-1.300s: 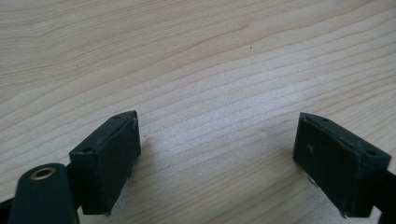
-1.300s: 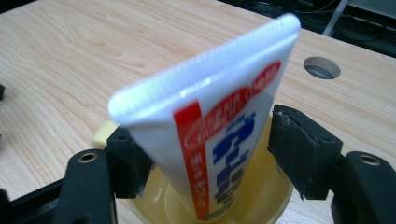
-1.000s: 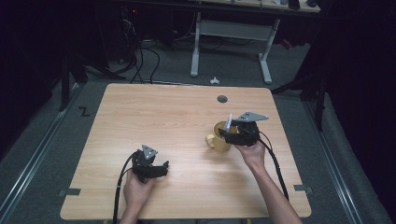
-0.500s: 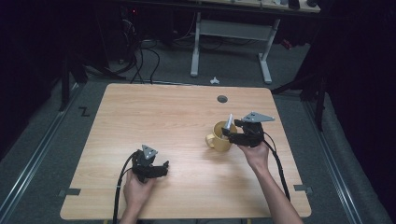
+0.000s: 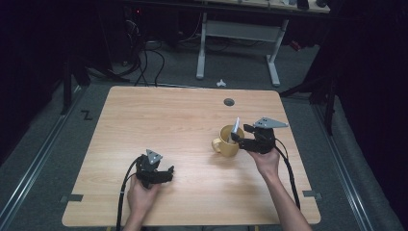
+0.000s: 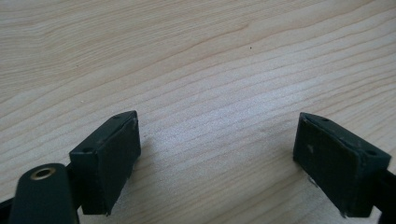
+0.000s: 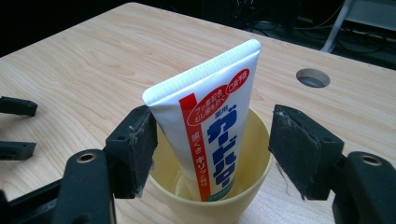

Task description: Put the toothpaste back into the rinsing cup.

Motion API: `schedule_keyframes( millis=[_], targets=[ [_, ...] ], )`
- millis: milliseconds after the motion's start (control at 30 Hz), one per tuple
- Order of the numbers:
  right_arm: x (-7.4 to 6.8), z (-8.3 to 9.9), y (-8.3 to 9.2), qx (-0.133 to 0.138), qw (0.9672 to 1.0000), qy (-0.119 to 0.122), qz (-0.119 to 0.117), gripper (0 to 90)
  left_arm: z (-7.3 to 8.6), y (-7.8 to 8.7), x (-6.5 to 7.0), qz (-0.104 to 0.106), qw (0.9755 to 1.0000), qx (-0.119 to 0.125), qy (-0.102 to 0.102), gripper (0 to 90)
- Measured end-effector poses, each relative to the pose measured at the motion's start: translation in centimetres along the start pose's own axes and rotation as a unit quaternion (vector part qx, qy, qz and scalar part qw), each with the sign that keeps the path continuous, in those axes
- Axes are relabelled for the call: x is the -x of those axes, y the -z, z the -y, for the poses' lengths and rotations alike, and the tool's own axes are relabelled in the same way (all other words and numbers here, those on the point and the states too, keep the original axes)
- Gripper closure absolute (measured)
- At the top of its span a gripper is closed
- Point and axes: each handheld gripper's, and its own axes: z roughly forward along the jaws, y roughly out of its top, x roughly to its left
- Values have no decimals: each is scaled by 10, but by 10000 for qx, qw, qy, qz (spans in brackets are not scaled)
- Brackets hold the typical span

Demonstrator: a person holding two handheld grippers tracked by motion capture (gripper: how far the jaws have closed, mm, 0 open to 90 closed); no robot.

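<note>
1. On the right half of the table (image 5: 183,115), a yellow mug (image 5: 230,141) stands upright with its handle toward your left side.
2. Your toothpaste tube (image 7: 205,135) stands tilted inside that mug, crimped end up, leaning toward one pad of your right tongs (image 7: 212,154).
3. Your right tongs are spread open on either side of the tube over the mug's rim; one pad sits at the tube's edge, the other stands clear of it.
4. Your left tongs (image 6: 217,158) rest low over bare wood near the table's front edge, wide open, with nothing between them, well apart from the mug.
</note>
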Motion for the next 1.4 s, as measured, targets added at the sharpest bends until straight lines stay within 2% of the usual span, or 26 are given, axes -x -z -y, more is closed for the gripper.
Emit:
schedule_keyframes(
  millis=[300,667,1400],
  targets=[
    [-1,-1,6,83,10000,18,-29,330,0,0,0,0,10000,0,1,153],
    [3,5,20,166,9997,-173,-12,342,0,0,0,-7,10000,5,-1,153],
    [7,4,46,408,9988,-264,-105,351,0,0,0,-7,10000,6,1,153]
  ],
)
